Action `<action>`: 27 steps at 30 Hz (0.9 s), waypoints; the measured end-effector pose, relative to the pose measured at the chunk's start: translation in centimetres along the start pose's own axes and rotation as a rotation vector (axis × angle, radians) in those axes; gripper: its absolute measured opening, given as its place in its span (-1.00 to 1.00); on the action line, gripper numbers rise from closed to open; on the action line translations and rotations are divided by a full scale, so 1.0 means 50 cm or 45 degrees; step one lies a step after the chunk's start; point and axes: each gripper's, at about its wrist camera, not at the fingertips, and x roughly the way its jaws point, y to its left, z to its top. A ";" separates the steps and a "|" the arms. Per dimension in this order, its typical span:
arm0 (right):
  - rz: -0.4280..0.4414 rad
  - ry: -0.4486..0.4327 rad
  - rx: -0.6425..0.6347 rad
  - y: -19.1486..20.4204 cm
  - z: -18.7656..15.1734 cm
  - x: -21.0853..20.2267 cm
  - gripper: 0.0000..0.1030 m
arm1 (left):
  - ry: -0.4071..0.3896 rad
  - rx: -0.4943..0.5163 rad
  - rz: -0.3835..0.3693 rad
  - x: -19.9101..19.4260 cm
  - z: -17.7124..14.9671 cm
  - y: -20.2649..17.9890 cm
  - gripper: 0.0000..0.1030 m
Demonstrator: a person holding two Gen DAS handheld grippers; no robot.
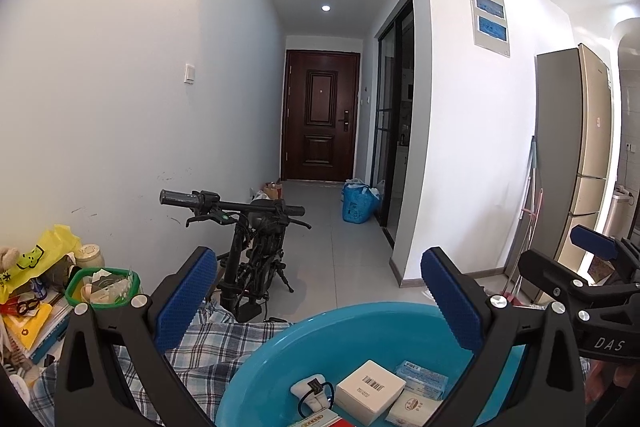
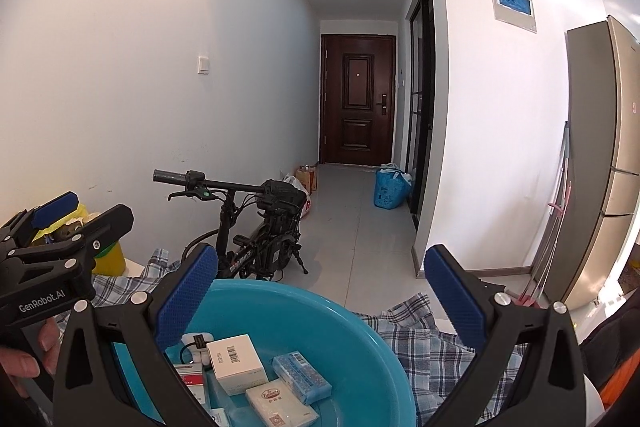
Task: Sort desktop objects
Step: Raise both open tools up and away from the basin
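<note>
A blue basin [image 1: 360, 311] [image 2: 280, 291] stands on a plaid cloth just below both grippers. It holds a white box [image 1: 370, 389] [image 2: 236, 361], a blue tissue packet [image 1: 422, 379] [image 2: 302, 375], a white packet [image 1: 412, 409] [image 2: 280, 403], a white pouch with a black cable [image 1: 312, 393] and a red-and-white box [image 2: 190, 379]. My left gripper [image 1: 318, 259] [image 2: 86, 213] hangs open above the basin's left side with nothing between its pads. My right gripper [image 2: 320, 259] [image 1: 560, 251] is open and empty above the right side.
A green tub [image 1: 104, 287], a yellow bag [image 1: 44, 255] and stacked books [image 1: 36, 327] crowd the table's left end. The plaid cloth [image 2: 432, 343] covers the table. Beyond the edge stand a folding e-bike [image 1: 248, 239] and a fridge [image 1: 580, 167]. A hand [image 2: 24, 359] holds the left gripper.
</note>
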 end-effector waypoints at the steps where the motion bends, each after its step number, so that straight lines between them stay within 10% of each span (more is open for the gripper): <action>1: 0.001 -0.001 0.006 -0.001 0.000 -0.001 0.99 | -0.003 -0.002 0.001 -0.002 0.001 0.001 1.00; 27: -0.009 -0.073 0.077 -0.016 0.003 -0.096 1.00 | -0.047 -0.005 -0.061 -0.099 0.006 -0.019 1.00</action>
